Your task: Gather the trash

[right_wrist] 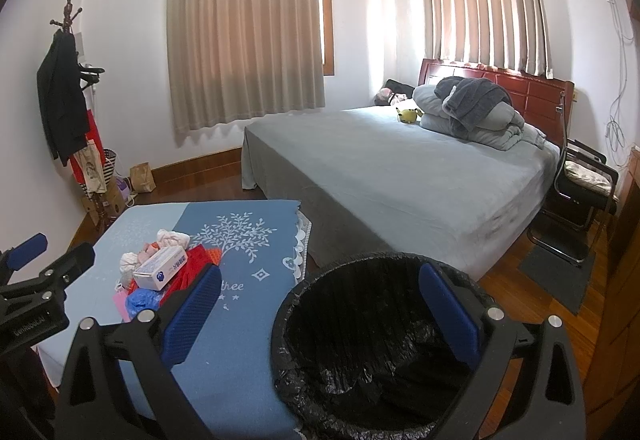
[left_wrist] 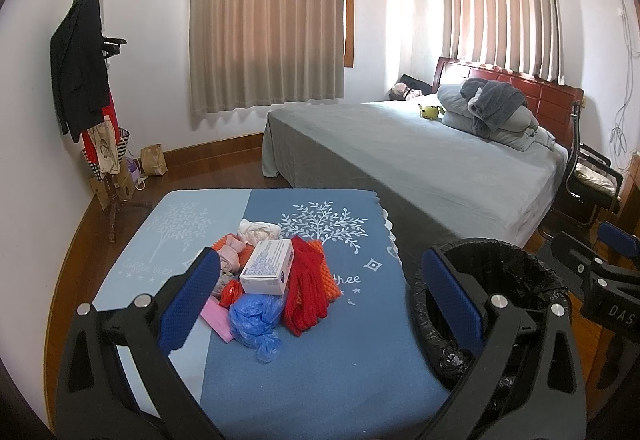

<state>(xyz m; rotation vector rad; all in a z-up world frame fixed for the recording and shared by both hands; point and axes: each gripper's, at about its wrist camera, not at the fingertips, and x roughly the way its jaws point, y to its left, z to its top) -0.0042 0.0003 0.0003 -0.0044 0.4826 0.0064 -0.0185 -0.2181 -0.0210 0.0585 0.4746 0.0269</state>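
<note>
A trash pile lies on the blue-clothed table [left_wrist: 320,368]: a white box [left_wrist: 267,266] on top, red gloves [left_wrist: 308,292], a crumpled blue plastic bag [left_wrist: 256,320], pink paper [left_wrist: 216,320] and white tissue [left_wrist: 259,230]. My left gripper [left_wrist: 320,296] hangs open above the pile's near side, touching nothing. A bin with a black liner [left_wrist: 516,272] stands at the table's right edge. In the right wrist view my right gripper [right_wrist: 320,312] is open above the bin [right_wrist: 360,336], which looks empty. The pile [right_wrist: 160,272] sits to its left.
A large bed [left_wrist: 420,152] with folded bedding stands beyond the table. A coat rack [left_wrist: 86,80] and paper bags fill the far left corner. A black chair [right_wrist: 580,192] and a dark floor mat [right_wrist: 556,272] are on the right.
</note>
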